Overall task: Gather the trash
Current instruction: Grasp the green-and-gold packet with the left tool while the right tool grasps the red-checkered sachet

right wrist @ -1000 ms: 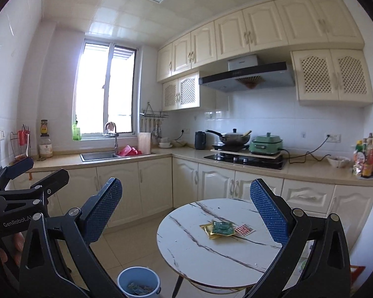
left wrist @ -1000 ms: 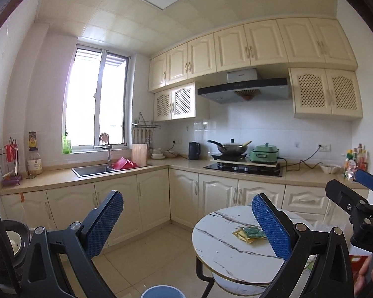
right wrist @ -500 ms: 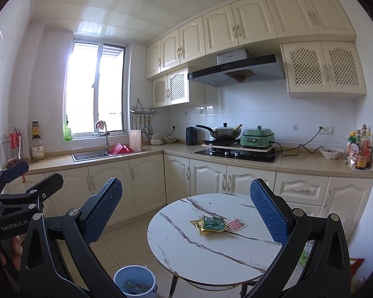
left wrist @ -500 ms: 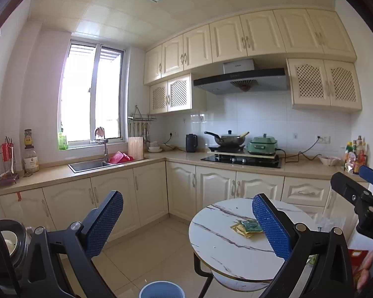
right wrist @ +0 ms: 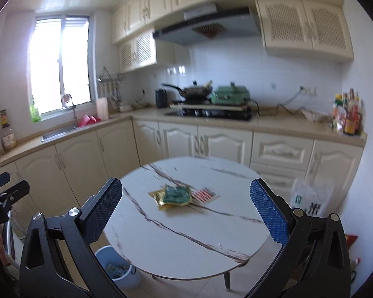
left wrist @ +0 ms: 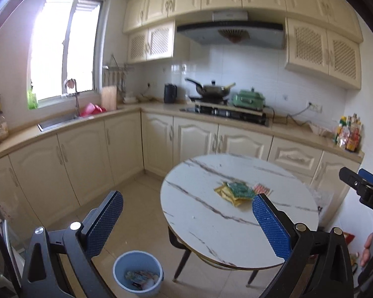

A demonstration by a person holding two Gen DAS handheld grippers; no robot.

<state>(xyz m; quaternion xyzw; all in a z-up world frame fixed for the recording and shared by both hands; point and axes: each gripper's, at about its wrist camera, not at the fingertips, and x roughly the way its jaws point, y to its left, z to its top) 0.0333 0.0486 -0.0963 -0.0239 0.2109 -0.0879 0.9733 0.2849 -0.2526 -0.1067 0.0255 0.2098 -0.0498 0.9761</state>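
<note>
Both my views have tilted down toward the round white marble-patterned table (right wrist: 186, 236); left gripper (left wrist: 186, 221) and right gripper (right wrist: 186, 208) gape wide, empty, above crumpled green-and-yellow wrappers (right wrist: 174, 196) lying mid-table; the blue plastic bin (left wrist: 136, 277) is now fully visible.

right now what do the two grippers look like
Both match: black angular frames with triangular cut-outs and silver pivot bolts, each carrying two flat fingers faced with blue dimpled pads. The left gripper and right gripper look alike. White lettering shows on their sides, "DAS" on the right one, partly cut off. No cables or sleeves are visible.
</note>
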